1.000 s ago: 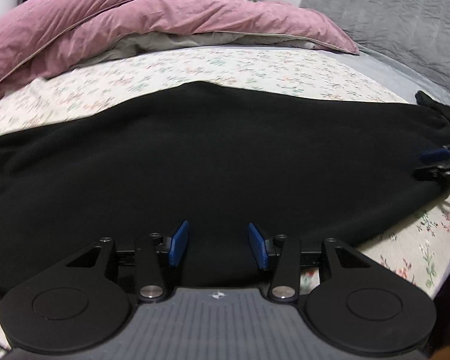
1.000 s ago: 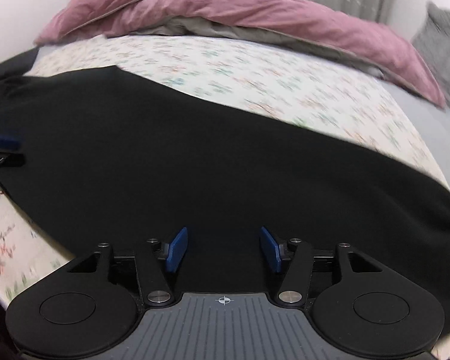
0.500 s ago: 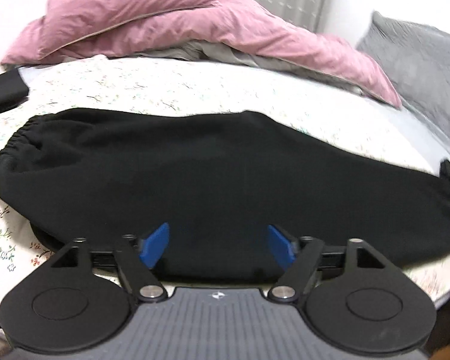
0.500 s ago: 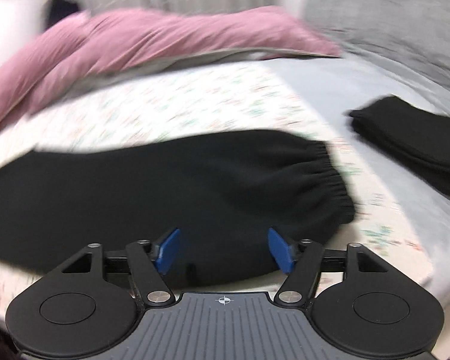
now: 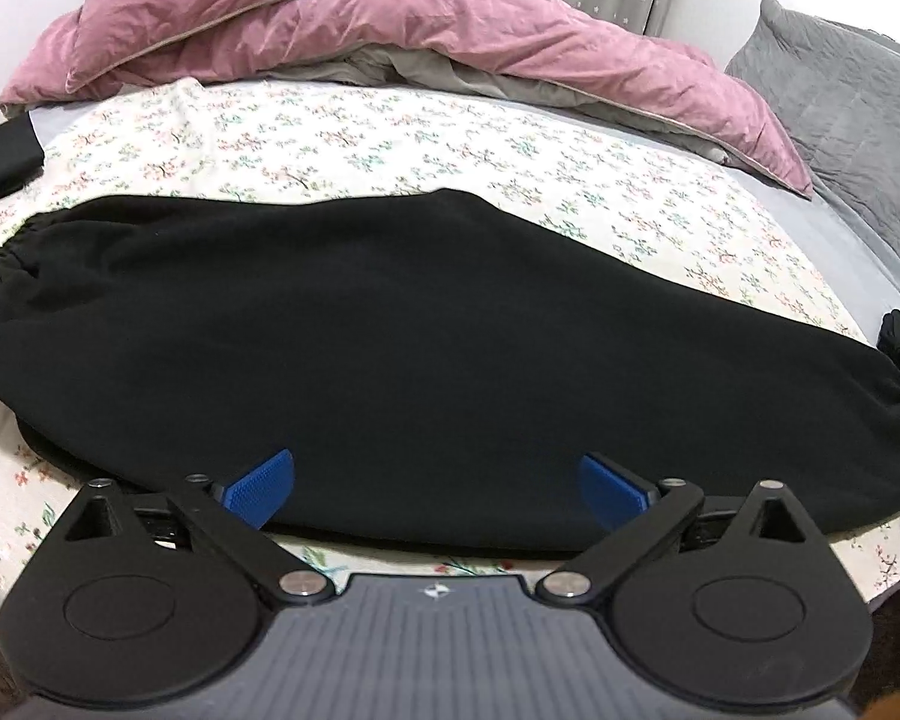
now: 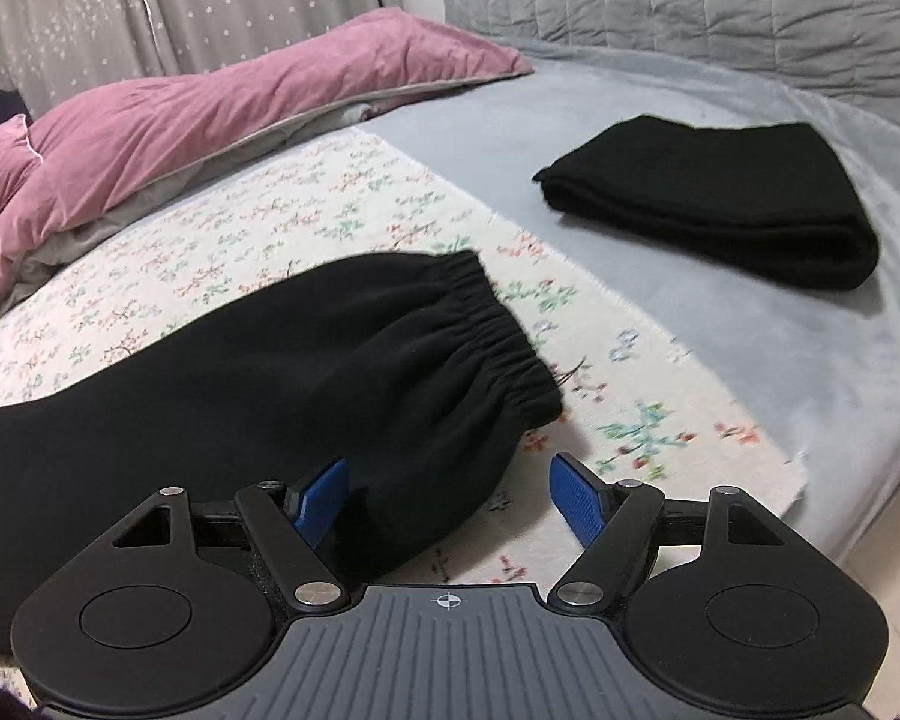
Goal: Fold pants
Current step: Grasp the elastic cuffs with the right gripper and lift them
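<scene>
Black pants lie flat and folded lengthwise on the floral sheet, one gathered end at the left and the other at the right. My left gripper is open and empty at the near long edge, around the middle. In the right wrist view a gathered end of the pants lies just ahead. My right gripper is open and empty over the near corner of that end.
A pink duvet is heaped at the back of the bed. A folded black garment lies on the grey blanket to the right. A grey quilted pillow is at the far right. The bed's edge runs just below both grippers.
Both grippers have opened wider. The left view pulled back to show the whole pants. The right gripper swung right to the gathered end, bringing the folded black garment into view.
</scene>
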`<action>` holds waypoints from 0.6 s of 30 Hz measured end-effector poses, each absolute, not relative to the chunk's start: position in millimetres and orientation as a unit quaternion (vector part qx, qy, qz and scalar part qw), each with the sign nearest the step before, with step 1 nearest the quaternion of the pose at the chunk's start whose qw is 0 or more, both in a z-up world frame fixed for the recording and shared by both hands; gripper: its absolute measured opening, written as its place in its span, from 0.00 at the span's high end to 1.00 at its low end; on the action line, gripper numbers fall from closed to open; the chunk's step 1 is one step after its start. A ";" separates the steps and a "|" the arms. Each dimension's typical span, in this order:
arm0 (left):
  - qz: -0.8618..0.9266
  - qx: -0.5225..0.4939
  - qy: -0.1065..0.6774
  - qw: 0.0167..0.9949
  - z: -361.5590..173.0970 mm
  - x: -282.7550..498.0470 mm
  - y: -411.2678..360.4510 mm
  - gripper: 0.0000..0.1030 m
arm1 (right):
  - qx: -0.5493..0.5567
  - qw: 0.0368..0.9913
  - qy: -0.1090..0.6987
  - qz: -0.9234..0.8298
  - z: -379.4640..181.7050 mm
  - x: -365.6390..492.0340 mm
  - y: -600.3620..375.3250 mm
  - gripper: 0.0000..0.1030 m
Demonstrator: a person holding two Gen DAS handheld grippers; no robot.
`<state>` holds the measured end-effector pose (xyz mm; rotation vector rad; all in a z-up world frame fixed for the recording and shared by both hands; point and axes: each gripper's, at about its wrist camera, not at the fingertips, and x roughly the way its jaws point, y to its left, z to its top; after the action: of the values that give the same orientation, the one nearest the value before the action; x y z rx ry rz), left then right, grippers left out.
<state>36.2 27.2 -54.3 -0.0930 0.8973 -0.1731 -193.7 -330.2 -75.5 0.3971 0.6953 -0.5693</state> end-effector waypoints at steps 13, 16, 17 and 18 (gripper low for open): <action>-0.090 -0.074 0.458 0.881 -59.9 39.9 21.5 0.00 | 0.230 0.876 0.323 -0.276 -83.3 -174.4 -326.7 0.82; -0.093 -0.086 0.460 0.879 -61.4 42.8 26.1 0.00 | 0.211 0.885 0.311 -0.276 -65.8 -167.1 -317.6 0.87; -0.091 -0.090 0.460 0.879 -61.6 44.2 26.7 0.00 | 0.197 0.891 0.307 -0.269 -58.3 -163.8 -312.2 0.87; -0.091 -0.095 0.460 0.878 -62.2 46.1 27.6 0.00 | 0.178 0.898 0.306 -0.261 -50.1 -159.8 -305.3 0.87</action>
<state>46.1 27.6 -62.2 -0.1976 0.9592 -0.1890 -159.8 -305.3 -50.1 0.3681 0.6332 -0.5397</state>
